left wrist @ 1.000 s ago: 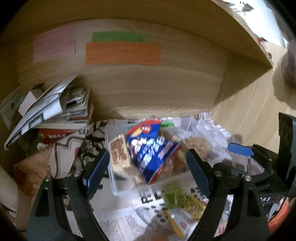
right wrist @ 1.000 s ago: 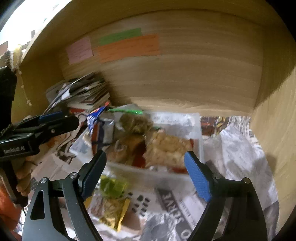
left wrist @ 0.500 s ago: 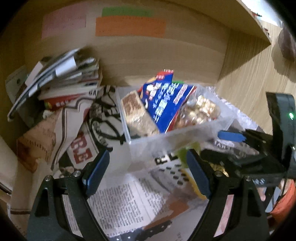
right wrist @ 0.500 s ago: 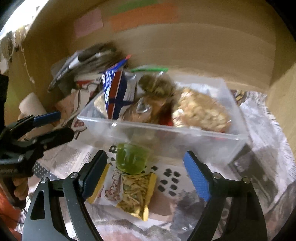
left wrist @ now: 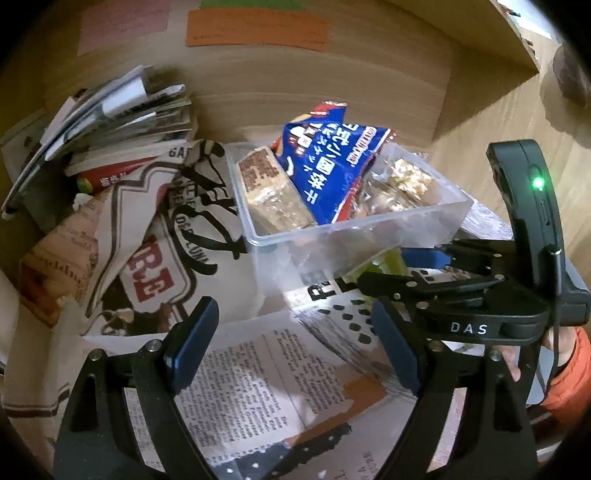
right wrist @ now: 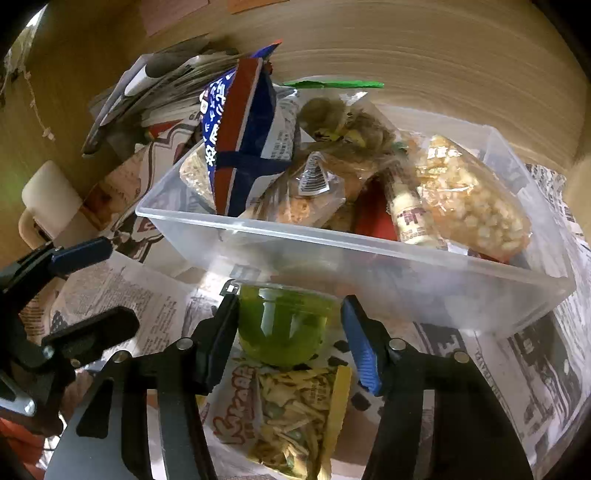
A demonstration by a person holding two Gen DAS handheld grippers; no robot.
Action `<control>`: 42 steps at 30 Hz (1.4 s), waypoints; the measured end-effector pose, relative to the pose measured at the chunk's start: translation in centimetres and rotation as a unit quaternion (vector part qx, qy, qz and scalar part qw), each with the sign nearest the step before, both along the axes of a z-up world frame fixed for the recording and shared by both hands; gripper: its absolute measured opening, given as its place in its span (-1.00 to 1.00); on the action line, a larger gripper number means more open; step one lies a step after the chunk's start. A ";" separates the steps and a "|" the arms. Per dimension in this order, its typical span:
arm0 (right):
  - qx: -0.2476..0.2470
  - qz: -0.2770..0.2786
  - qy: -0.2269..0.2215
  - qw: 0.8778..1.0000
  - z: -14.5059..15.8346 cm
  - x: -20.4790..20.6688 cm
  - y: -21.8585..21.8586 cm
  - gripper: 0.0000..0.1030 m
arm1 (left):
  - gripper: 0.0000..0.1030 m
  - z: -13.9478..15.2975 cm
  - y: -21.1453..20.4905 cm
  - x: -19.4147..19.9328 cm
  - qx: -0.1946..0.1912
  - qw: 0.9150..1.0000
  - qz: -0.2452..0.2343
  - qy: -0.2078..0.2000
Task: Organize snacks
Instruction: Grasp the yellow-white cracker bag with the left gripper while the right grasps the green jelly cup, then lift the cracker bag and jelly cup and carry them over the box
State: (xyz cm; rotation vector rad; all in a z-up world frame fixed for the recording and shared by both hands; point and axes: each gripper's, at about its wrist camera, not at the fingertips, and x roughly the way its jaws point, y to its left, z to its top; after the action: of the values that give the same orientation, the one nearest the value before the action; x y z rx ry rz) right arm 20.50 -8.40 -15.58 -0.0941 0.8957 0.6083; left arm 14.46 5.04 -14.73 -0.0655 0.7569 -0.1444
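A clear plastic bin [right wrist: 369, 254] [left wrist: 280, 240] holds several snacks: a blue packet [right wrist: 240, 147] [left wrist: 332, 177], a brown bar [left wrist: 273, 192], and a bag of puffed pieces [right wrist: 469, 195]. A green jelly cup [right wrist: 284, 325] stands on the newspaper in front of the bin. My right gripper [right wrist: 290, 332] has its jaws around the cup, close on both sides; contact is unclear. A yellow snack bag [right wrist: 291, 417] lies just below it. My left gripper [left wrist: 291, 347] is open and empty over the newspaper, left of the right gripper [left wrist: 424, 273].
Newspaper [left wrist: 240, 387] covers the shelf floor. A stack of magazines [left wrist: 122, 122] leans at the back left. Wooden walls [left wrist: 332, 85] close in the back and right side. Coloured notes [left wrist: 255, 31] stick on the back wall.
Both grippers moved down and closer to the bin. My right gripper's jaws narrowed around the green jelly cup. The left gripper stayed open.
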 end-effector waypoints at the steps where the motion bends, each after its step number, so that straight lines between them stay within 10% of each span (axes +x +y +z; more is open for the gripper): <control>1: 0.001 0.001 -0.001 1.000 0.0 -0.1 -0.1 0.02 | 0.65 -0.1 -0.2 0.0 0.000 1.000 -0.003 0.002; 33: 0.052 -0.106 -0.083 0.990 3.2 -5.6 -12.6 0.02 | 0.87 -3.3 -12.8 2.4 0.010 0.994 -0.070 0.080; 42: 0.061 -0.108 -0.081 0.989 2.9 -6.0 -13.3 0.02 | 0.18 -2.4 -11.3 2.9 0.007 0.997 -0.045 0.057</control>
State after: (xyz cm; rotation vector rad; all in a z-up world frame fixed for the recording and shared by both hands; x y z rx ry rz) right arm 14.52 -21.70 -12.71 0.0621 0.6982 0.4443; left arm 17.35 -6.27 -17.12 -0.0265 0.8746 -0.2223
